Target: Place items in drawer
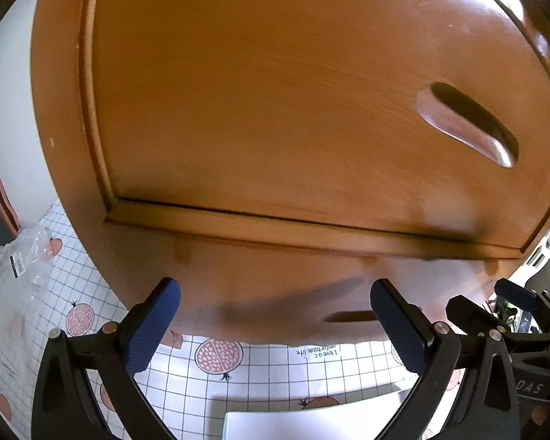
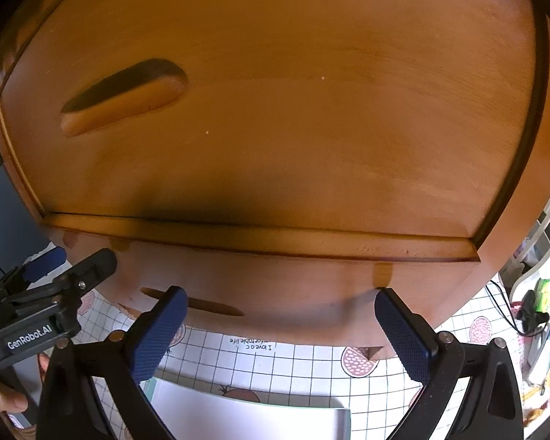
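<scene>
Up close: closed drawer (image 1: pixel 275 110) filling both frames, slot handle (image 1: pixel 469 128) right of centre (left view). Left gripper (image 1: pixel 275 315) and right gripper (image 2: pixel 280 324) spread wide, empty. White book (image 2: pixel 253 418) bottom centre.

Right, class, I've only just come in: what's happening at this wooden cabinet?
A person holds two grippers side by side, facing a small wooden drawer unit on a checked tablecloth printed with pomegranates. The left gripper and right gripper are both open and hold nothing. The big drawer with the oval finger slot looks closed. A white book or pad lies on the cloth just below the grippers, not yet picked up. Nothing appears to have been put away.
</scene>
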`<state>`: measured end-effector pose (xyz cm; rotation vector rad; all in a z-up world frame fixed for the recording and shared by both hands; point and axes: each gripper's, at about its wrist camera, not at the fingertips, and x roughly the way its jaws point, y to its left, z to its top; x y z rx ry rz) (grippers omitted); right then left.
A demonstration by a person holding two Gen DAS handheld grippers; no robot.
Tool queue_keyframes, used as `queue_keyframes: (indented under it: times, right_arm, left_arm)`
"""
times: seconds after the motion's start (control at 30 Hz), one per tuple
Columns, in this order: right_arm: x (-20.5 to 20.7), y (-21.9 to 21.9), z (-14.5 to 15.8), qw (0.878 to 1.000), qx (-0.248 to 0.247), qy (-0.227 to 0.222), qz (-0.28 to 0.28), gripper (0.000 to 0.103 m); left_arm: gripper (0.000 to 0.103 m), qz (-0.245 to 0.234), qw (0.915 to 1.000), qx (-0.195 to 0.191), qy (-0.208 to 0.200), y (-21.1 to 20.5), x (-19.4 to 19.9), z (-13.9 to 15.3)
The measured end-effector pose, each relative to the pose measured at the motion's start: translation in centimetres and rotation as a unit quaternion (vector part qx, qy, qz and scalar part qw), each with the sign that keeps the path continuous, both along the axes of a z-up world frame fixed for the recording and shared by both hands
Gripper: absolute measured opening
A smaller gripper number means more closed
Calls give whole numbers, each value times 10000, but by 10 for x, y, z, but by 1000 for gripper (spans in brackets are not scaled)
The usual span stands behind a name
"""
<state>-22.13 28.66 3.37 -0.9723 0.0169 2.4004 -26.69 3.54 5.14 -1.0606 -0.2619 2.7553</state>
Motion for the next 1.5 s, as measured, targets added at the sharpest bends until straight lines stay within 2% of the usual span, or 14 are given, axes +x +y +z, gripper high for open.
queue_keyframes:
  times: [0.23, 0.37, 0.43, 0.5, 0.6, 0.73, 0.77, 0.93, 1.27, 1.43, 1.5]
  right_arm:
    - [28, -22, -1, 10000, -9, -17, 1, 103]
    - [56, -45, -3, 10000, -4, -58, 15, 103]
    - [71, -56, -4, 9999, 19, -100, 23, 103]
    - [89, -72, -5, 9999, 42, -120, 35, 103]
    - [114, -89, -4, 9999, 64, -95, 19, 103]
    - [145, -105, -4, 9999, 128, -95, 11, 103]
    - [142, -100, 2, 9998, 133, -115, 19, 103]
    - [167, -117, -10, 9998, 94, -157, 26, 103]
    - [196, -144, -24, 9997, 135, -189, 6, 103]
    - [203, -148, -35, 9996, 156, -235, -42, 103]
    - [205, -149, -37, 9996, 129, -253, -63, 103]
  left_arm:
    - [103, 34, 9999, 134, -28, -10, 55, 5]
    - [103, 20, 10000, -49, -77, -18, 88, 4]
    - [103, 72, 9997, -223, -70, -24, 81, 5]
    - [103, 73, 9995, -309, -18, -27, 100, 6]
    - [103, 67, 9995, -313, -59, -21, 114, 12]
    - [103, 30, 9990, -421, -154, -22, 140, 3]
    - [103, 16, 9989, -433, -156, -21, 148, 1]
    - [103, 4, 9989, -414, -198, -24, 187, 9]
    - [103, 101, 9978, -621, -200, -28, 210, -15]
    - [103, 182, 9949, -962, -235, -27, 215, -24]
    - [103, 139, 9954, -911, -241, -28, 216, -26]
